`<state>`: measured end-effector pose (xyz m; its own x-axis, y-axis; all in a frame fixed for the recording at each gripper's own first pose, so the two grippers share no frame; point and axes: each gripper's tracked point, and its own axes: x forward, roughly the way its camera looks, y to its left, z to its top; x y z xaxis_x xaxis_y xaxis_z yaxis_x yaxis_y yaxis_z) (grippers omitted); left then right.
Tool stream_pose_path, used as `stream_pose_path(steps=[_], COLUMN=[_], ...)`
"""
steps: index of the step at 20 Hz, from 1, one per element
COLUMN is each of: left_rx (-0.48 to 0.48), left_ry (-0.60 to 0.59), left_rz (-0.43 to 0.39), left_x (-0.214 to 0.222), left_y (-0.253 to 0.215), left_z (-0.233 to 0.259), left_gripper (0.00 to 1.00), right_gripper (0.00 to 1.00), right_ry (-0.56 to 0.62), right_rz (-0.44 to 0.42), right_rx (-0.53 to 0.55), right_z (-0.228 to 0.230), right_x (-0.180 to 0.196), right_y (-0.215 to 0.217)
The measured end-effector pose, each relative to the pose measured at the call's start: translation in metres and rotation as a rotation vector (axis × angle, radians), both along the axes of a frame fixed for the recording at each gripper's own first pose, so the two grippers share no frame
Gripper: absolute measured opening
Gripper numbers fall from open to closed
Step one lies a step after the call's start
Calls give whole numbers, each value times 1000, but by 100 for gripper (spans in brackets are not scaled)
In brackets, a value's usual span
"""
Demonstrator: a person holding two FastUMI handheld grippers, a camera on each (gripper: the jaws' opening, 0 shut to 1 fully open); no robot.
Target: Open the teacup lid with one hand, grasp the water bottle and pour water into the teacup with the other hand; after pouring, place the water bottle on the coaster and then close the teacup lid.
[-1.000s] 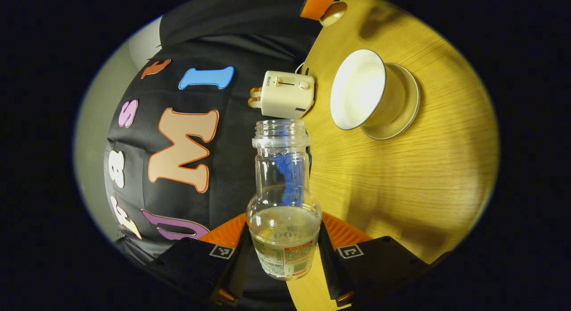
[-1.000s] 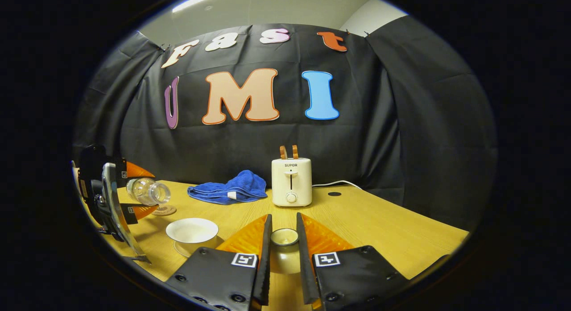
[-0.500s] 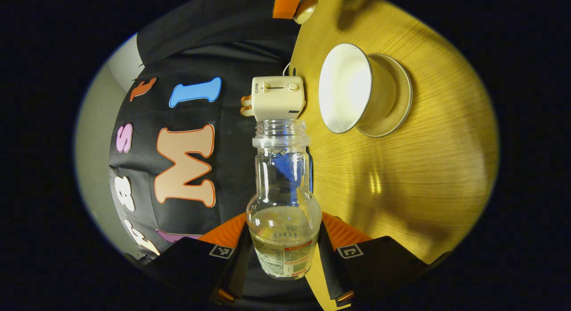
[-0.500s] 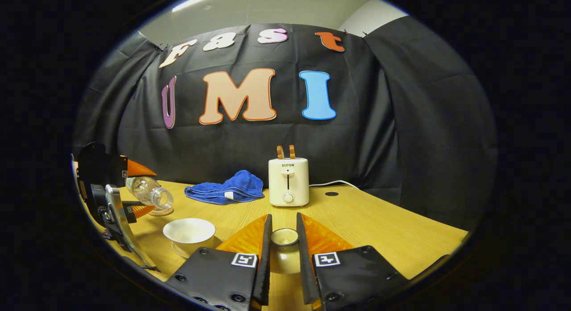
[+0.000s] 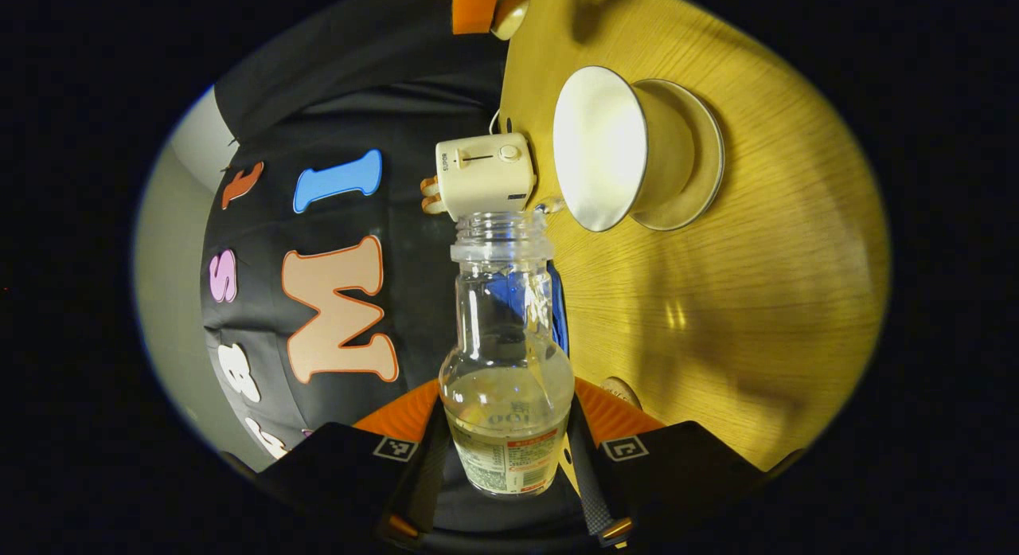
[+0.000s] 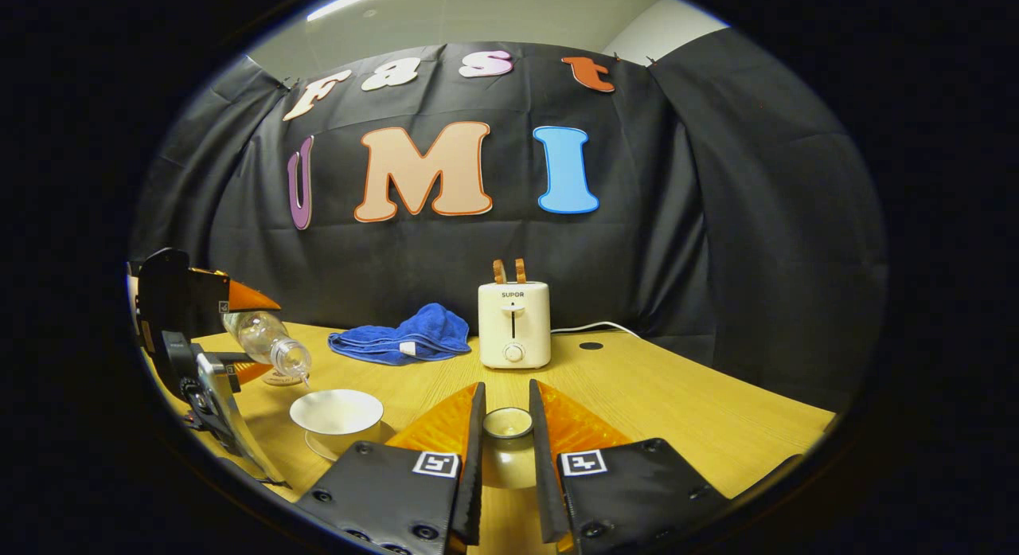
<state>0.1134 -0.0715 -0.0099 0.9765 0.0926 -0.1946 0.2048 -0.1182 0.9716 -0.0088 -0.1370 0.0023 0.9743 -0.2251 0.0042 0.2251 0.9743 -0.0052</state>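
Bottle tilt is what has changed: in the right gripper view, at the far left of the frame, the left gripper (image 6: 239, 332) has tipped the water bottle (image 6: 267, 344) steeper than it was a second ago, so its open mouth now hangs just above the rim of the teacup (image 6: 336, 412) at lower left, with a thin thread of water seemingly starting. That reads as the pour just beginning. In the left gripper view the two fingers are closed on the bottle's (image 5: 507, 380) body at bottom centre, water pooled low inside, and the cup (image 5: 605, 149) on its saucer (image 5: 700, 165) has drifted nearer the mouth, at upper centre. Moving right in the right gripper view, the right gripper (image 6: 506, 443) at bottom centre clamps the teacup lid (image 6: 507, 451) by its knob, held clear of the cup. A blue cloth (image 6: 406, 338) and toaster (image 6: 513, 324) sit behind. The coaster (image 5: 621, 390) waits at lower centre of the left gripper view.
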Motion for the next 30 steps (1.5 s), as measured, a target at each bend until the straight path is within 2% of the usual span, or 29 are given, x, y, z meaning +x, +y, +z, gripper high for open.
stream_pose_path(steps=[30], left_rx=[286], left_ry=[-47], left_rz=[-64], left_x=[6], left_y=[-14], left_z=[45], left_gripper=[68], right_gripper=[32], right_ry=[3], right_rz=[20], right_rx=[-3], right_z=[1], right_x=[0], right_y=[3])
